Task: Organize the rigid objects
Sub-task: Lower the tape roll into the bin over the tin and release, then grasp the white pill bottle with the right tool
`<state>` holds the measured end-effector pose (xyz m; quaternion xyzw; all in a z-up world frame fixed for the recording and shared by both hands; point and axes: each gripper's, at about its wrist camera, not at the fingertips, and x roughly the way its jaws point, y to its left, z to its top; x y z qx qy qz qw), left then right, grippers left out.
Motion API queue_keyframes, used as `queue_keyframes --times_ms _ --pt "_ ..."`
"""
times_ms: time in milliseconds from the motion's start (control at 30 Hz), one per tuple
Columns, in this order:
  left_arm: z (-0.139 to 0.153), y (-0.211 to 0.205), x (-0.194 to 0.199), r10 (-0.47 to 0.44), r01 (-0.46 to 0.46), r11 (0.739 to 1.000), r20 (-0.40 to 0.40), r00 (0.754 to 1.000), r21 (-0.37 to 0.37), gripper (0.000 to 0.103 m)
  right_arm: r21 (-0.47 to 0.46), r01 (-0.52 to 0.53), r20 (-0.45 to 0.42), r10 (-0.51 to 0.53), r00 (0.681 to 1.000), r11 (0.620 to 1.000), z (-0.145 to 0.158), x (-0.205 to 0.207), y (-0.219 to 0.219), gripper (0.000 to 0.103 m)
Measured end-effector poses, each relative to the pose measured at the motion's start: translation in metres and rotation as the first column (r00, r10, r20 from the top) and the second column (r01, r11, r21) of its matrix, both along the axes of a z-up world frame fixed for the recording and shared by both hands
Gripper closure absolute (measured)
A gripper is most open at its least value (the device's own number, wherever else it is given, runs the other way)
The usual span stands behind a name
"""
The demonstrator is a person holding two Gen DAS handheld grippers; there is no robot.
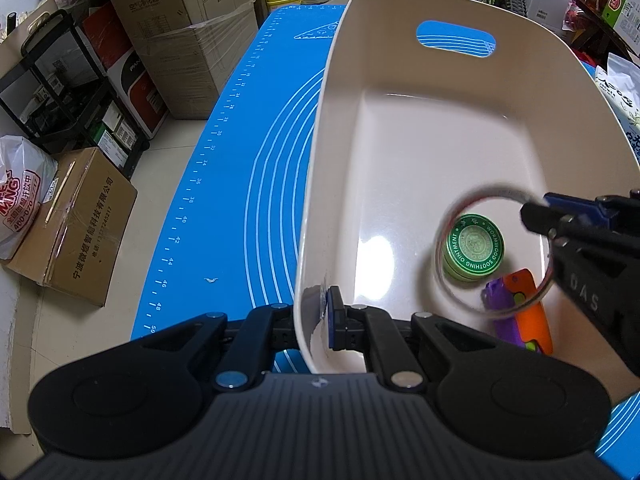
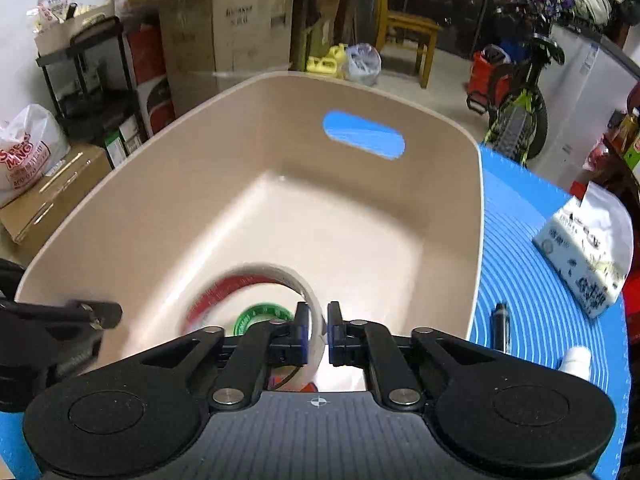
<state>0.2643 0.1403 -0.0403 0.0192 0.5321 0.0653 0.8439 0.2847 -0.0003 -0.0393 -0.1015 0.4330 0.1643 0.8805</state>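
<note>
The right tongs (image 2: pixel 318 330) are pinching a tape roll (image 2: pixel 280 280) by its wall, holding it inside the bin (image 2: pixel 478 208) above a green tin (image 1: pixel 474 246) and an orange-and-purple toy (image 1: pixel 520 308). The left tongs (image 1: pixel 320 320) are clamping the bin's near wall, steadying it. To finish well, I'd judge the roll should be lowered toward bare floor beside the tin before letting go, so it is not landing on the tin. The bin is sitting on a blue mat (image 1: pixel 240 160) over the table; a pen (image 2: pixel 500 324) and tissue pack (image 2: pixel 584 256) are lying beside it. Boxes (image 1: pixel 176 12) and a bicycle (image 2: pixel 516 108) are crowding the room.
</note>
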Motion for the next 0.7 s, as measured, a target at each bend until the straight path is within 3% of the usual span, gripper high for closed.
queue_keyframes --times_ms 67,167,233,367,533,700 --pt "0.0 0.0 0.0 -0.001 0.001 1.0 -0.001 1.0 0.003 0.094 0.026 -0.006 0.005 0.006 1.0 1.0 0.001 -0.003 -0.003 0.066" --pt "-0.001 -0.002 0.001 -0.001 0.001 1.0 -0.002 1.0 0.003 0.094 0.07 -0.016 0.039 0.013 0.999 0.997 0.011 -0.007 -0.01 0.058" --pt "-0.001 -0.002 0.002 0.0 0.0 1.0 -0.002 1.0 0.001 0.094 0.093 -0.012 0.078 0.004 0.997 0.996 0.023 -0.012 -0.02 0.045" --pt "0.0 -0.002 0.002 0.0 0.0 1.0 -0.003 1.0 0.001 0.094 0.187 0.052 0.144 -0.08 0.986 0.981 0.042 -0.021 -0.056 0.041" --pt "0.002 -0.003 0.002 -0.001 0.001 1.0 -0.003 1.0 0.002 0.094 0.212 0.196 0.214 -0.241 0.947 0.957 0.049 -0.02 -0.112 0.038" --pt "0.002 -0.002 0.002 -0.002 0.002 1.0 -0.002 1.0 0.004 0.094 0.245 0.388 0.163 -0.432 0.887 0.889 0.032 -0.005 -0.178 0.037"
